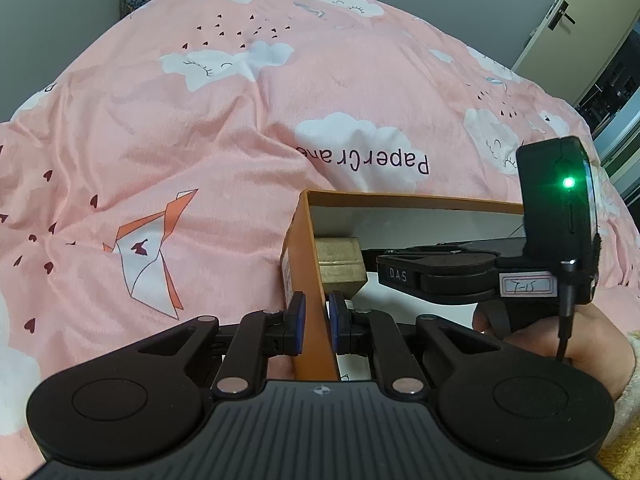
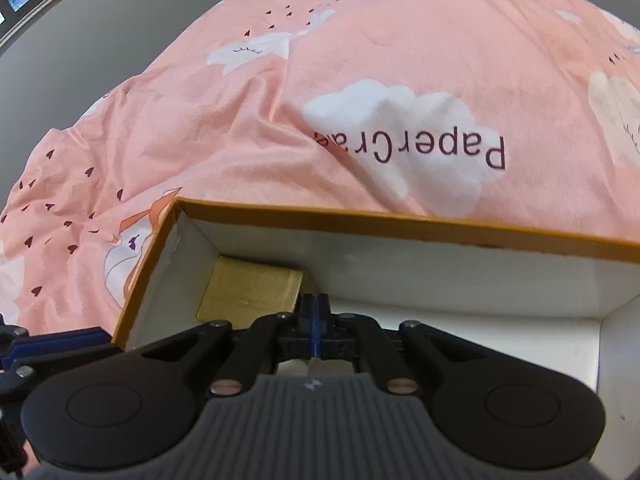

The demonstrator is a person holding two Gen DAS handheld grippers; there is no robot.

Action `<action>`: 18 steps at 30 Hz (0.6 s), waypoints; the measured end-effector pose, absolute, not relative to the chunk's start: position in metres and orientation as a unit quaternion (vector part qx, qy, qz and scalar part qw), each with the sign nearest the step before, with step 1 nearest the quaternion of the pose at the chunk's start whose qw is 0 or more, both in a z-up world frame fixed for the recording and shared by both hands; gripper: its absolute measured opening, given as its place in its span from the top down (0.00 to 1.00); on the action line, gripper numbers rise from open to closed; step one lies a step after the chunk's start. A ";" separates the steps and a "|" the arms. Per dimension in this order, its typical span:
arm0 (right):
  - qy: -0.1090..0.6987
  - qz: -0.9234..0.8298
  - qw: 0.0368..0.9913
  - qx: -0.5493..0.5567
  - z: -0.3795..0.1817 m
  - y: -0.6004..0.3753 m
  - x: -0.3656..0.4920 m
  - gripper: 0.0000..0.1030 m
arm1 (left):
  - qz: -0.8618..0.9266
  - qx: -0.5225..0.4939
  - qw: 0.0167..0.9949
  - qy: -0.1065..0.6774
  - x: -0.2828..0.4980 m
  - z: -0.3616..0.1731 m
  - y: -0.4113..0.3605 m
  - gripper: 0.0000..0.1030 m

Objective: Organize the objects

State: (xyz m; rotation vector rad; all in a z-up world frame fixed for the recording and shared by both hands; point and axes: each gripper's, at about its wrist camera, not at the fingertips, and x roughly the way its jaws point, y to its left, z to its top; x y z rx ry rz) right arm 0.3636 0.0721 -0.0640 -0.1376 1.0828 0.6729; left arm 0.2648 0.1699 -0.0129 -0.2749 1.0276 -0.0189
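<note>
While the left tongs (image 1: 317, 322) clamp the orange box's (image 2: 400, 220) near-left wall, the right tongs (image 2: 315, 320) are closed on nothing above its white floor. Just ahead-left of them lies the gold block (image 2: 250, 292), flat in the box's corner; dull brushed gold, rectangular, long axis along the far wall; the box rests on a pink bed cover (image 1: 200, 120).

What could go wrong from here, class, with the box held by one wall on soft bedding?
1. The left gripper pinches only the orange box wall; the cardboard could bend or slip.
2. The gold block lies loose in the corner; tilting may slide it.
3. The shut right gripper could knock the block.
</note>
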 end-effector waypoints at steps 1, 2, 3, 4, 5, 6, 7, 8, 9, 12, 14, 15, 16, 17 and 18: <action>0.507 0.314 0.800 -0.062 -0.064 0.071 0.364 1.00 | -0.008 -0.129 0.864 0.487 0.264 -0.012 0.169 0.88; 0.512 0.312 0.798 -0.060 -0.065 0.069 0.364 1.00 | -0.007 -0.127 0.866 0.484 0.262 -0.011 0.168 0.88; 0.512 0.313 0.798 -0.058 -0.063 0.066 0.362 1.00 | -0.006 -0.123 0.869 0.479 0.260 -0.008 0.166 0.88; 0.511 0.316 0.798 -0.055 -0.060 0.063 0.360 1.00 | -0.006 -0.120 0.872 0.474 0.257 -0.006 0.165 0.88; 0.509 0.317 0.799 -0.056 -0.056 0.060 0.356 0.99 | -0.005 -0.117 0.876 0.468 0.253 -0.002 0.162 0.88; 0.504 0.317 0.801 -0.056 -0.050 0.056 0.351 0.99 | -0.005 -0.115 0.878 0.464 0.250 0.001 0.160 0.88; 0.498 0.320 0.804 -0.056 -0.043 0.052 0.346 0.98 | -0.005 -0.111 0.883 0.457 0.245 0.006 0.157 0.88; 0.492 0.323 0.806 -0.056 -0.037 0.048 0.340 0.98 | -0.004 -0.106 0.887 0.450 0.239 0.010 0.154 0.88; 0.485 0.326 0.809 -0.056 -0.029 0.042 0.332 0.97 | -0.002 -0.099 0.890 0.445 0.234 0.015 0.150 0.88; 0.460 0.348 0.815 -0.050 -0.004 0.023 0.304 0.95 | -0.006 -0.069 0.905 0.419 0.213 0.033 0.135 0.88; 0.435 0.364 0.822 -0.045 0.013 0.007 0.282 0.94 | -0.013 -0.051 0.913 0.405 0.196 0.045 0.125 0.88; 0.416 0.373 0.828 -0.046 0.021 -0.003 0.269 0.91 | -0.017 -0.042 0.916 0.398 0.188 0.051 0.120 0.88; 0.398 0.379 0.834 -0.045 0.029 -0.012 0.257 0.89 | -0.022 -0.035 0.919 0.393 0.179 0.056 0.115 0.88; 0.380 0.387 0.839 -0.044 0.037 -0.023 0.242 0.86 | -0.027 -0.031 0.921 0.388 0.169 0.060 0.110 0.88; 0.369 0.391 0.842 -0.043 0.042 -0.032 0.232 0.82 | -0.033 -0.029 0.922 0.385 0.161 0.062 0.105 0.88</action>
